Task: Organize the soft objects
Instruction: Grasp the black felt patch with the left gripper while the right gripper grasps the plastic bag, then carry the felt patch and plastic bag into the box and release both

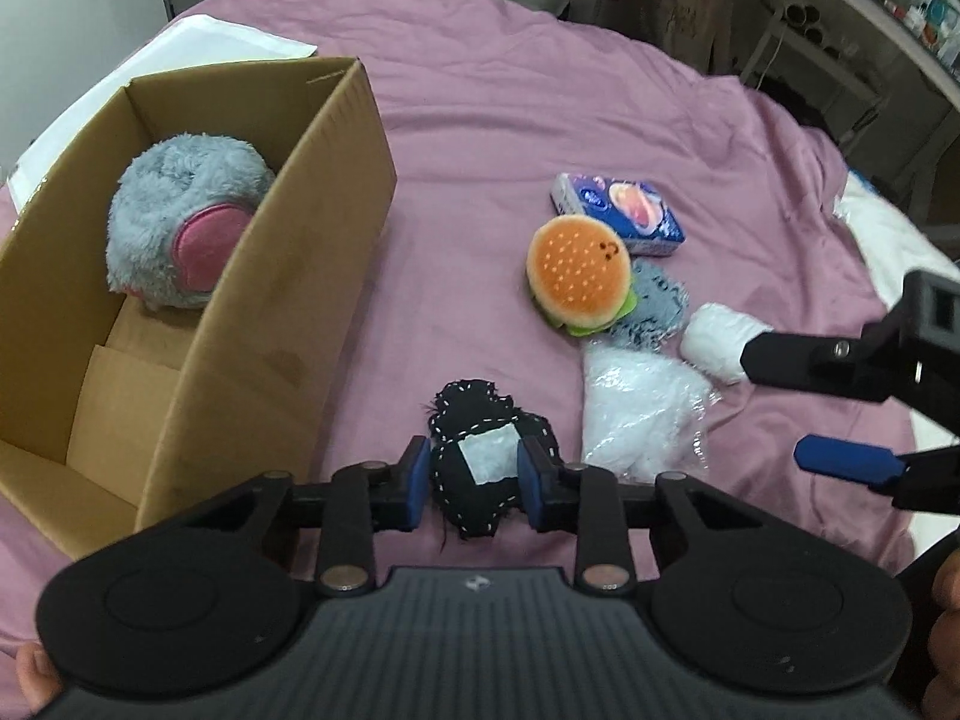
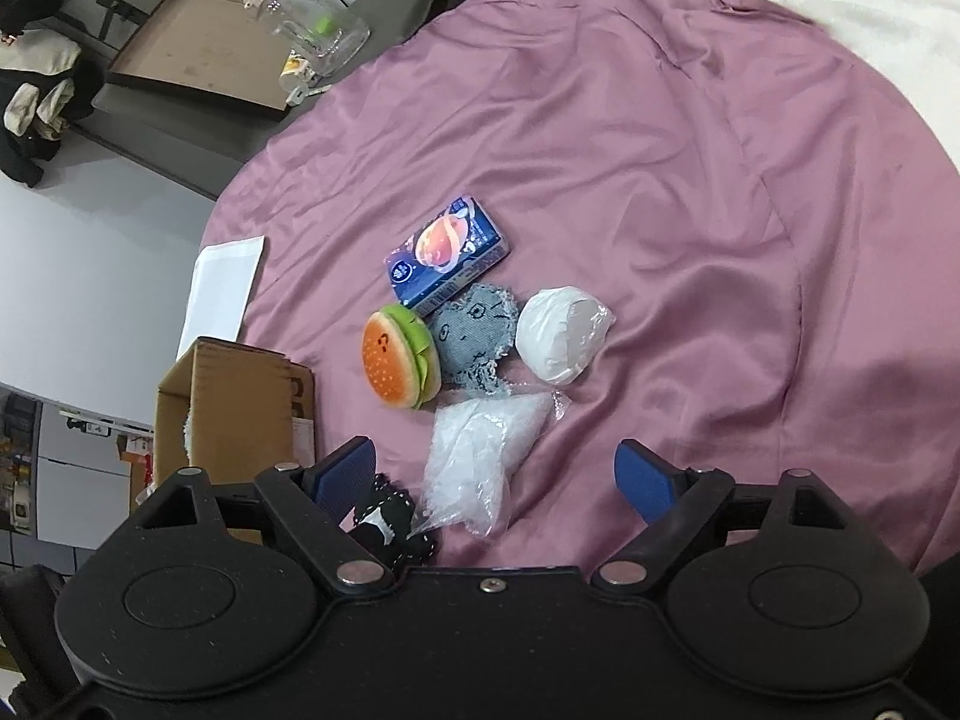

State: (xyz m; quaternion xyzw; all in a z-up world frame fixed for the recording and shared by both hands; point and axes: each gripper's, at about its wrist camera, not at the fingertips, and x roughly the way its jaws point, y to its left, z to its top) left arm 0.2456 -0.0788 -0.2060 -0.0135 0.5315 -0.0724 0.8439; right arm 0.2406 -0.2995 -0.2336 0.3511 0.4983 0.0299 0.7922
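A black stitched fabric piece with a white patch is grasped between the blue pads of the left gripper, low in the centre of the left wrist view; whether it is lifted off the purple bedsheet cannot be told. At the left of that view an open cardboard box is seen on the bed, with a grey furry plush with a pink ear inside it. To the right of centre a burger plush is seen touching a grey denim piece, with a blue tissue pack just above them, a white wrapped bundle to the right and a clear plastic bag of white stuffing below. In the right wrist view the right gripper is held released, its blue pads wide apart above the stuffing bag, nothing being gripped. A white sheet is seen at the bed's edge beyond the box.
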